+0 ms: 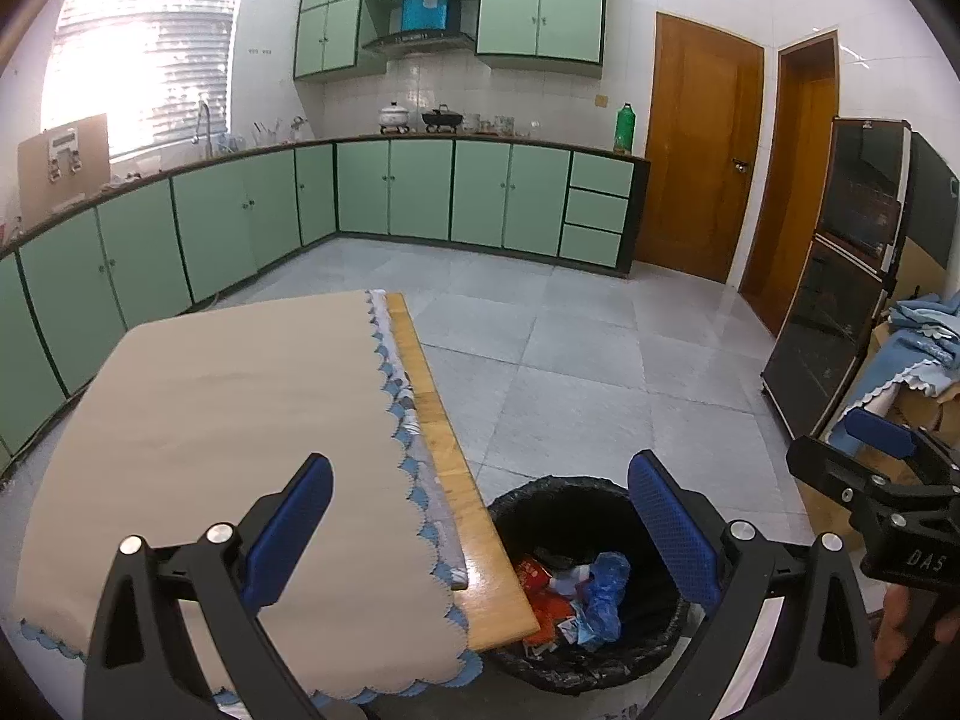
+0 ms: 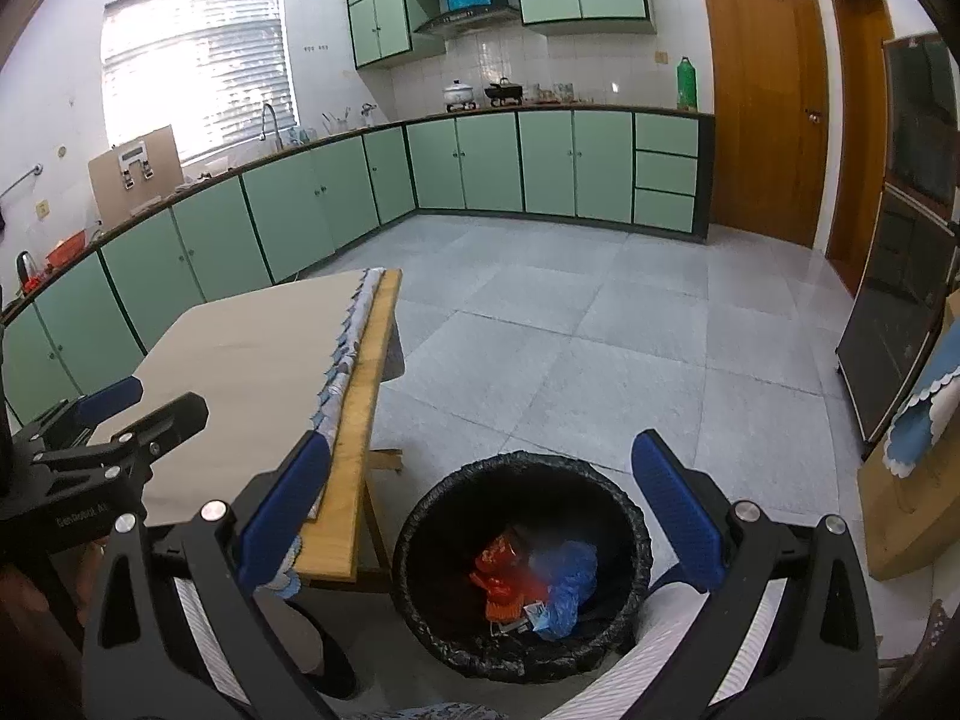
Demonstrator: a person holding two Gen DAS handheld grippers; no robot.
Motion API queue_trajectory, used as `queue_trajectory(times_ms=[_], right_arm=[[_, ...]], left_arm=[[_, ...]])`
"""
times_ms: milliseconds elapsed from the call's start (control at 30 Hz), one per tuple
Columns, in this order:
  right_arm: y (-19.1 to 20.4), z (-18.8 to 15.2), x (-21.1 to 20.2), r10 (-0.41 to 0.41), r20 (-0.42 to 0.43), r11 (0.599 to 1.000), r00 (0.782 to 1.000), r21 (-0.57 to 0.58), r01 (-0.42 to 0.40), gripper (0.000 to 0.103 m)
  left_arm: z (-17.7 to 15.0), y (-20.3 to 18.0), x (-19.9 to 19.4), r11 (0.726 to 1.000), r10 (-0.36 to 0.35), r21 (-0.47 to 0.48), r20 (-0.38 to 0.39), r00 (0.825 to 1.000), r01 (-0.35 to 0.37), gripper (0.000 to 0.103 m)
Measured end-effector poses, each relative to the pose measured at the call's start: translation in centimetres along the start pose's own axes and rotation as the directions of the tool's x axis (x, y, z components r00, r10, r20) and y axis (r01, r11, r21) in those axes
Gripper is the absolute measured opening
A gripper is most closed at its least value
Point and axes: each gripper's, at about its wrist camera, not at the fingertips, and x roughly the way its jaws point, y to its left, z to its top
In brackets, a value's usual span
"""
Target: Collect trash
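A black-lined trash bin stands on the floor beside the table's near corner. Inside it lie red wrappers and a crumpled blue plastic bag. My left gripper hangs open, one finger over the table, the other over the bin, with nothing between them. Directly above the bin, my right gripper is open and empty too. The right gripper shows at the right edge of the left wrist view; the left gripper shows at the left of the right wrist view.
A wooden table carries a beige cloth with a blue scalloped edge. Green cabinets line the far walls. A dark glass cabinet and blue cloths stand at the right. Grey tiled floor lies beyond.
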Motion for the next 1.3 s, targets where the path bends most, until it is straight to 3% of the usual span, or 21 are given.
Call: queue_trajectory(times_ms=[600, 1300], right_arm=[[1.1, 0.1, -2.0, 0.024, 0.062, 1.000, 0.998, -0.012, -0.023, 0.098], [2.0, -0.3, -2.4, 0.034, 0.088, 0.999, 0.996, -0.040, -0.031, 0.098]], left_arm=[[0.0, 0.2, -2.9, 1.000, 0.018, 0.006, 0.069, 0.997, -0.018, 0.097], [-0.2, 0.8, -3.7, 1.000, 0.030, -0.005, 0.085, 0.996, -0.030, 0.097]])
